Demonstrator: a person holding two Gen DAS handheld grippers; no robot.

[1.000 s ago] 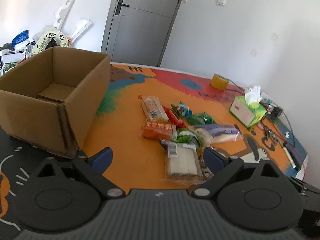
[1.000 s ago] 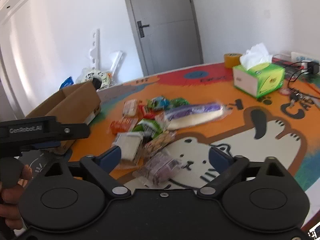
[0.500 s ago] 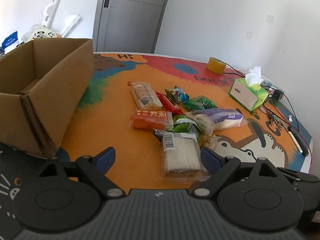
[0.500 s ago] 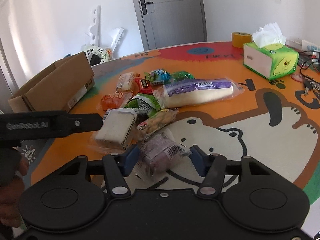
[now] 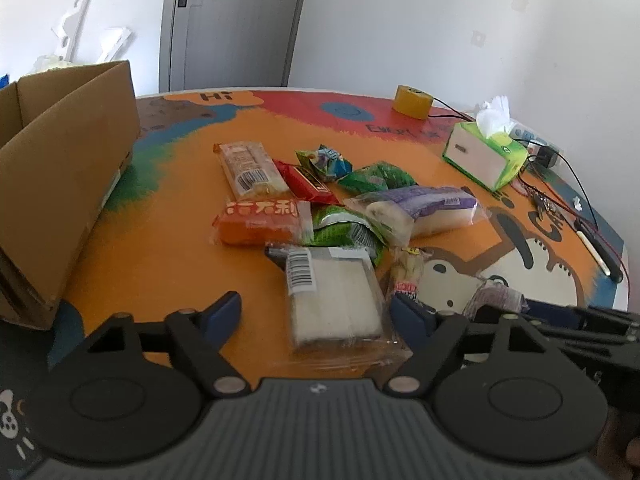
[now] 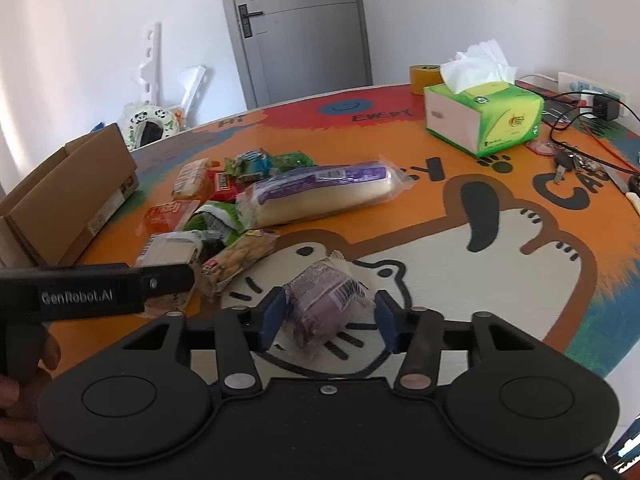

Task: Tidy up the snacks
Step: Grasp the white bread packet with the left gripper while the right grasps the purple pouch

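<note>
Fig.: snack sorting on a cartoon-print table (image 6: 500, 280).

Right gripper (image 6: 328, 322): fingers part-closed around a purple wrapped snack (image 6: 324, 300) at near edge; left pad touches wrapper, right pad just beside it w/ a small gap, so not clamped.

Left gripper (image 5: 316, 316): fingers wide apart, straddling a clear-wrapped white sandwich pack (image 5: 332, 296); right pad just beside its wrap, left pad well apart.

Snack pile sits mid-table: long purple-label roll (image 6: 320, 196), orange packet (image 5: 260, 220), green bag (image 5: 344, 232), red bar (image 5: 308, 182), peanut pack (image 6: 240, 260).

Open cardboard box (image 5: 60, 184) at far left, apart from pile. Green tissue box (image 6: 484, 116) and tape roll (image 5: 412, 98) at far right.
</note>
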